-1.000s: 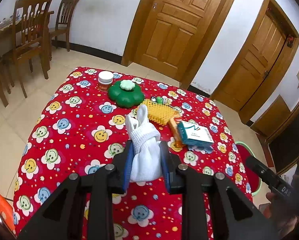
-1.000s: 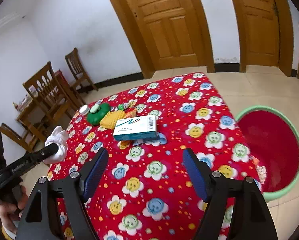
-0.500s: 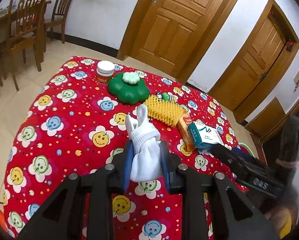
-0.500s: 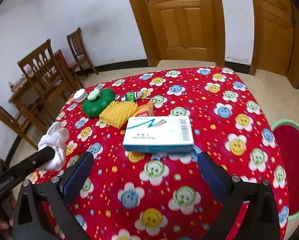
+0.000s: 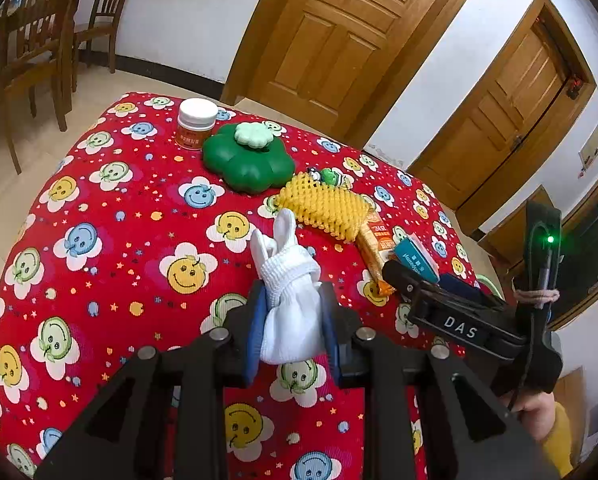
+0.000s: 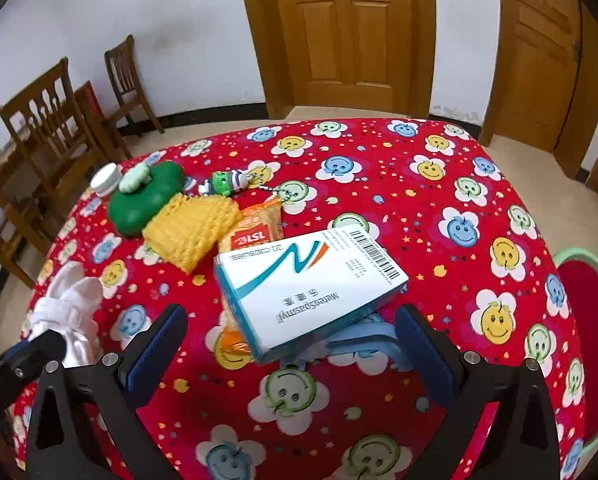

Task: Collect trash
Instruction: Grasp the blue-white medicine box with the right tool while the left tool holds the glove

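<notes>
My left gripper point(image 5: 293, 320) is shut on a rolled white sock point(image 5: 289, 292) and holds it above the red smiley tablecloth point(image 5: 99, 240). The same sock point(image 6: 69, 304) shows at the left of the right wrist view. My right gripper point(image 6: 291, 344) is wide open just in front of a white and teal medicine box point(image 6: 307, 288), with the pads apart from it. Past the box lie an orange snack wrapper point(image 6: 255, 232) and a yellow foam net point(image 6: 193, 228). In the left wrist view the right gripper's body point(image 5: 455, 316) covers most of the box point(image 5: 417, 258).
A green flower-shaped container point(image 5: 247, 160), a white-lidded orange jar point(image 5: 195, 124) and a small green keychain toy point(image 6: 229, 182) sit at the far side. A green-rimmed red bin point(image 6: 591, 320) stands on the floor to the right. Wooden chairs point(image 6: 55, 120) stand at the left.
My right gripper has opened wider and moved forward and down to the medicine box. My left gripper has sunk a little, keeping hold of the sock.
</notes>
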A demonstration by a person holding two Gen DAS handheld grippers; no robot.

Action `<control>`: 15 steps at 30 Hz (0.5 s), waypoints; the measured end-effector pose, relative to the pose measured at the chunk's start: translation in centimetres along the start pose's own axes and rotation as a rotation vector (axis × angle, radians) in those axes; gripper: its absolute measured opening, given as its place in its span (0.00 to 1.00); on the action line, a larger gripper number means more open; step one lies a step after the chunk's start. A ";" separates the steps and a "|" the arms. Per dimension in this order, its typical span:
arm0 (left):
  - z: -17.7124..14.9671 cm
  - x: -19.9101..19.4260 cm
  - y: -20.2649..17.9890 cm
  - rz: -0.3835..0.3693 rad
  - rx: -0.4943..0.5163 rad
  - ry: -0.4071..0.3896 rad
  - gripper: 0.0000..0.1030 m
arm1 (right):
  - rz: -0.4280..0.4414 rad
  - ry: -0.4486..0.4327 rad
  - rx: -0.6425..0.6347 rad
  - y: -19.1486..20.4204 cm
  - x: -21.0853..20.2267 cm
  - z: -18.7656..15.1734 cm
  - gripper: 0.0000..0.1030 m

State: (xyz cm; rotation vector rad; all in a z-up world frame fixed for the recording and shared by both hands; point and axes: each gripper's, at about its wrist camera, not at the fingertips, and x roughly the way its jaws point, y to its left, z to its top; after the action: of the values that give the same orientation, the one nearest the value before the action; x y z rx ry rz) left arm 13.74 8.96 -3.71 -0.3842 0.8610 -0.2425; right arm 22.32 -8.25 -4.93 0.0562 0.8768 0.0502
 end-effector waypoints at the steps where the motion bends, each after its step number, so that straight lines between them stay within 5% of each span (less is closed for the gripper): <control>1: 0.0 0.0 0.0 0.000 -0.001 0.000 0.25 | -0.009 -0.002 -0.009 0.0 0.0 0.0 1.00; 8: 0.0 0.0 -0.1 0.006 -0.001 -0.003 0.25 | 0.073 0.016 0.082 -1.5 0.1 0.0 1.00; 15: -0.3 -0.1 -0.7 0.012 0.005 -0.004 0.25 | 0.061 0.019 0.088 -0.7 0.6 0.8 1.00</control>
State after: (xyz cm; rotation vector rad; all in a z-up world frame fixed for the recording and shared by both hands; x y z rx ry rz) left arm 13.42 8.31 -3.58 -0.3744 0.8584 -0.2322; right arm 23.35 -8.94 -4.88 0.1647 0.8956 0.0689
